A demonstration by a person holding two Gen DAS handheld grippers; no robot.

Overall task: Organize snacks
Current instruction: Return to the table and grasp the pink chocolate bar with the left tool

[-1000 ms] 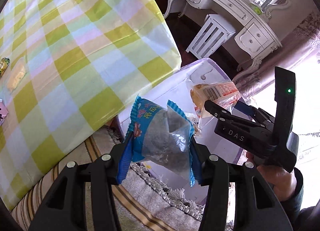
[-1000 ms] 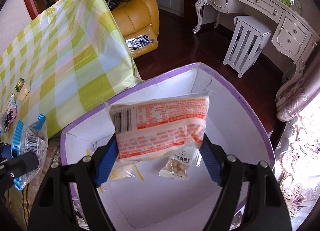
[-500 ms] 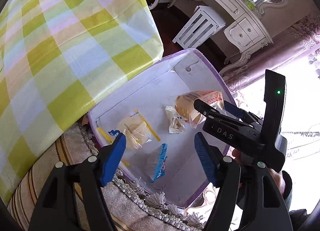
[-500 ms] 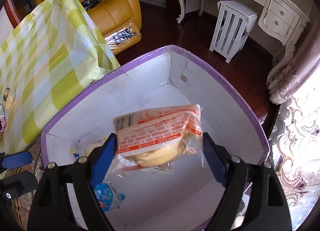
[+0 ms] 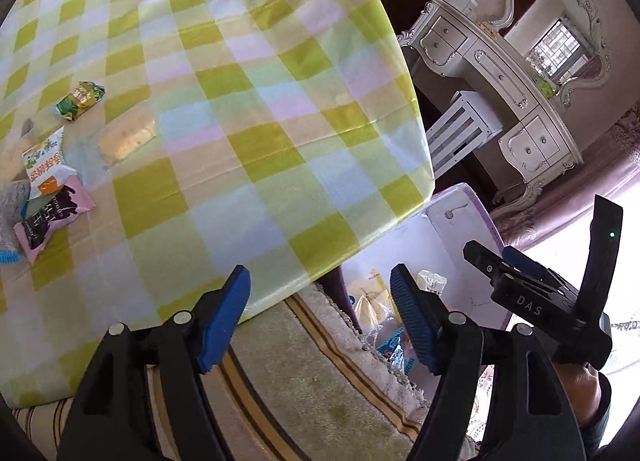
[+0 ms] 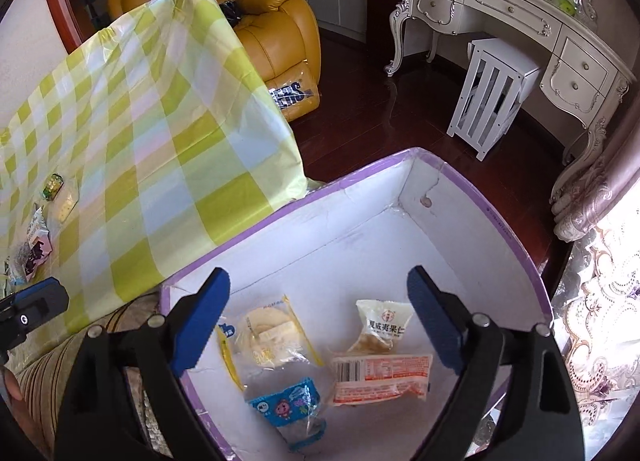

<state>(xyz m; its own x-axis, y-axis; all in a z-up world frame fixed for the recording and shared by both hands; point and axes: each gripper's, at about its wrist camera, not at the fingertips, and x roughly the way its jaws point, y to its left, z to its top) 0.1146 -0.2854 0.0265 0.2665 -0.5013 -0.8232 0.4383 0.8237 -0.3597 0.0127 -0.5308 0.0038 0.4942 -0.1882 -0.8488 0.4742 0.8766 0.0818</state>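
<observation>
On the far left of the checked tablecloth (image 5: 248, 109) a few snacks lie together: a green packet (image 5: 80, 100), a clear-wrapped yellow cake (image 5: 127, 137), a white and orange packet (image 5: 44, 163) and a pink packet (image 5: 54, 217), the last two overlapping. Nearer the middle, the left gripper (image 5: 320, 321) hangs above the table's edge and the striped rug (image 5: 304, 393); its jaws have just been opening, the last of it slight, and stand well apart with nothing between the blue pads (image 5: 224, 321). To the right, beside the table, sits the white box with a purple rim (image 6: 516, 245), and the right gripper (image 6: 320, 321) is poised over it, jaws wide apart and just opening, touching nothing. On the box floor below lie four snacks: a clear yellow-edged bag with a round pastry (image 6: 268, 333) at the left, a blue cartoon-printed packet (image 6: 286, 401) just in front of it, a small white packet with red lettering (image 6: 382, 323) further right, and an orange and white bread bag (image 6: 384, 379) touching that packet's near edge. The right gripper (image 5: 536, 297) also shows at the right edge of the left wrist view, held by a hand (image 5: 580, 385).
</observation>
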